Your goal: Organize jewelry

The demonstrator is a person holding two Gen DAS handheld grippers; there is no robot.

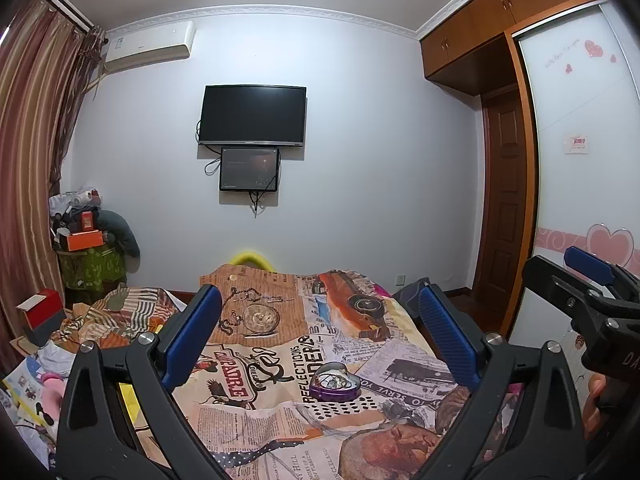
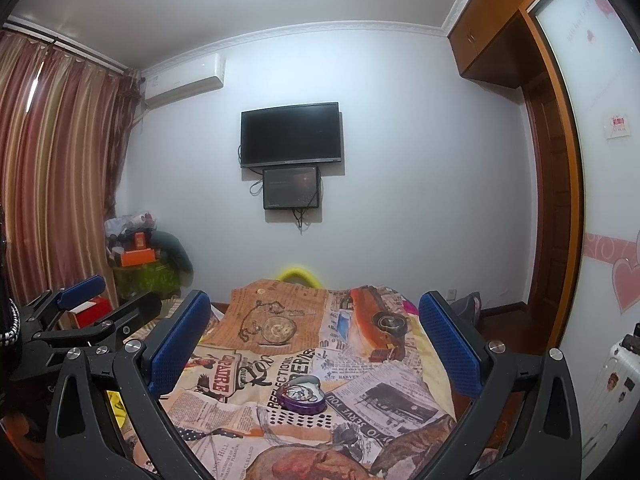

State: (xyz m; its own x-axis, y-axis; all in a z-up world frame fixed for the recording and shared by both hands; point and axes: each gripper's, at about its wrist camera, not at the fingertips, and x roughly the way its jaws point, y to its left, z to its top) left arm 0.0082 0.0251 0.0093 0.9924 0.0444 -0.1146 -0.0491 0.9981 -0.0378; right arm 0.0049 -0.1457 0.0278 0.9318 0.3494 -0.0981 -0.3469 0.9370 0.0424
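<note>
A purple heart-shaped tin point(image 1: 335, 385) lies open on the bed, with tangled jewelry inside it; it also shows in the right wrist view point(image 2: 303, 394). My left gripper point(image 1: 320, 328) is open and empty, held above the bed short of the tin. My right gripper point(image 2: 312, 332) is open and empty too, at about the same distance from the tin. The right gripper shows at the right edge of the left wrist view point(image 1: 592, 292), and the left gripper shows at the left of the right wrist view point(image 2: 92, 300).
The bed is covered by a newspaper-print cloth point(image 1: 280, 360). A striped blanket point(image 1: 120, 316) and a red box point(image 1: 40, 312) lie to the left. A cluttered green stand point(image 1: 88, 256) is in the far left corner. A wardrobe point(image 1: 580, 160) stands at right.
</note>
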